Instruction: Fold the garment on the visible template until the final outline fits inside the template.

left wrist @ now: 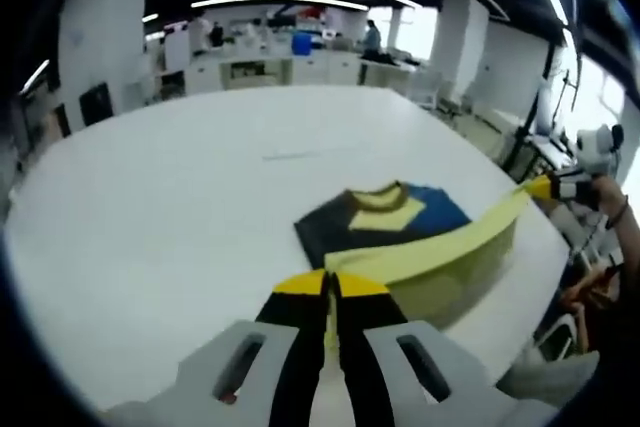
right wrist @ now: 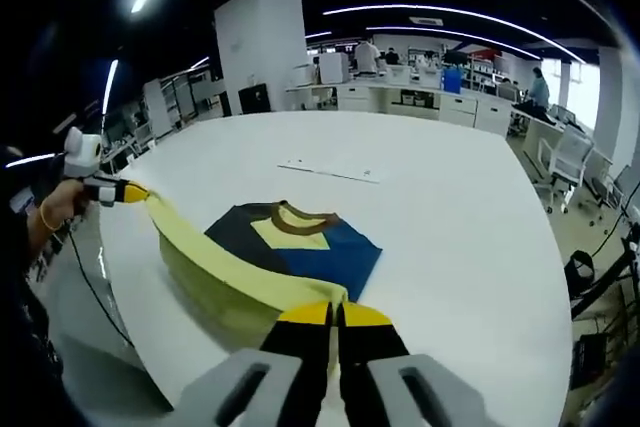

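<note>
**Hem lifted between two grippers, fold half made**

In the left gripper view, the left gripper [left wrist: 331,285] is seen with its yellow-tipped jaws closed narrow on one end of the pale yellow hem of the garment [left wrist: 385,215]. The hem is drawn taut as a band across to the right gripper [left wrist: 548,187], which is held by a hand [left wrist: 600,202] beyond the right edge of the white table [left wrist: 150,207] and is pinched on the other end. The garment lies near that right edge; its dark, blue and yellow chest panel and collar are laid flat, and the lower part is raised off the table. No template outline can be made out under the cloth here.

In the right gripper view, the right gripper [right wrist: 333,313] is shown closed tight on the yellow hem, and the band is carried leftward to the left gripper [right wrist: 128,190], gripped in a hand [right wrist: 62,202] past the table's left edge [right wrist: 130,247]. The garment [right wrist: 300,247] rests close to the near left edge, collar toward the table's middle. A thin pale strip [right wrist: 330,171] lies on the table beyond the collar; what it is cannot be told.

The task is judged to be partway: the hem has been picked up at both corners, but it has not yet been laid over the chest. The fold is left to be completed and the outline checked against the template.
</note>
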The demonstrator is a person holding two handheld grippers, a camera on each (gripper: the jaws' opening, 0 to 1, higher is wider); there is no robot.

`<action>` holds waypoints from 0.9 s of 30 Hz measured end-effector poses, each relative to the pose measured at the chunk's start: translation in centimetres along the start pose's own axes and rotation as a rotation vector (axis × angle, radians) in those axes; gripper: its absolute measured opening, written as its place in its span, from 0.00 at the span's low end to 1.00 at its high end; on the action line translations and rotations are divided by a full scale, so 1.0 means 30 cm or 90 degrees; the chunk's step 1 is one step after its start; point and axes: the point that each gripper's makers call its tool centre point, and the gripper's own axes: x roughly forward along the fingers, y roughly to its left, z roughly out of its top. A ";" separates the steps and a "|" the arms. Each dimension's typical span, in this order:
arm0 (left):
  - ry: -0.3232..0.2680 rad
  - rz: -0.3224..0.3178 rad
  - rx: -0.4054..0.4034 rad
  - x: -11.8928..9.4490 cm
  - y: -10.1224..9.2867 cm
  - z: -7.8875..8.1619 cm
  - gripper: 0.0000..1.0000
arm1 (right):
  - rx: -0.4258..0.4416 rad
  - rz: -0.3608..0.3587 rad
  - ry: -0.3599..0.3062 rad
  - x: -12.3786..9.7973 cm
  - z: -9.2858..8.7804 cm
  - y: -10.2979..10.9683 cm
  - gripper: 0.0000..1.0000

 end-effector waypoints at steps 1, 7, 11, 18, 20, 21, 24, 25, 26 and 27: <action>0.001 0.001 -0.004 0.009 0.003 0.003 0.00 | 0.000 -0.001 -0.002 0.007 0.006 -0.004 0.00; -0.026 0.013 -0.019 0.061 0.027 0.048 0.00 | 0.009 -0.012 -0.022 0.052 0.052 -0.038 0.00; -0.055 0.026 -0.027 0.097 0.055 0.087 0.00 | 0.026 -0.014 -0.039 0.088 0.084 -0.055 0.00; -0.085 0.034 -0.045 0.154 0.076 0.135 0.00 | 0.049 -0.032 -0.063 0.152 0.138 -0.097 0.00; -0.093 0.041 -0.053 0.171 0.084 0.148 0.00 | 0.062 -0.038 -0.071 0.165 0.149 -0.105 0.00; -0.098 0.044 -0.058 0.180 0.089 0.153 0.00 | 0.066 -0.043 -0.073 0.172 0.153 -0.112 0.00; -0.103 0.047 -0.069 0.216 0.098 0.162 0.00 | 0.077 -0.057 -0.076 0.202 0.158 -0.131 0.00; -0.104 0.052 -0.074 0.230 0.105 0.162 0.00 | 0.084 -0.058 -0.075 0.214 0.158 -0.135 0.00; -0.104 0.054 -0.078 0.241 0.109 0.161 0.00 | 0.082 -0.059 -0.076 0.224 0.160 -0.137 0.00; -0.104 0.056 -0.082 0.250 0.112 0.160 0.00 | 0.080 -0.063 -0.076 0.233 0.160 -0.141 0.00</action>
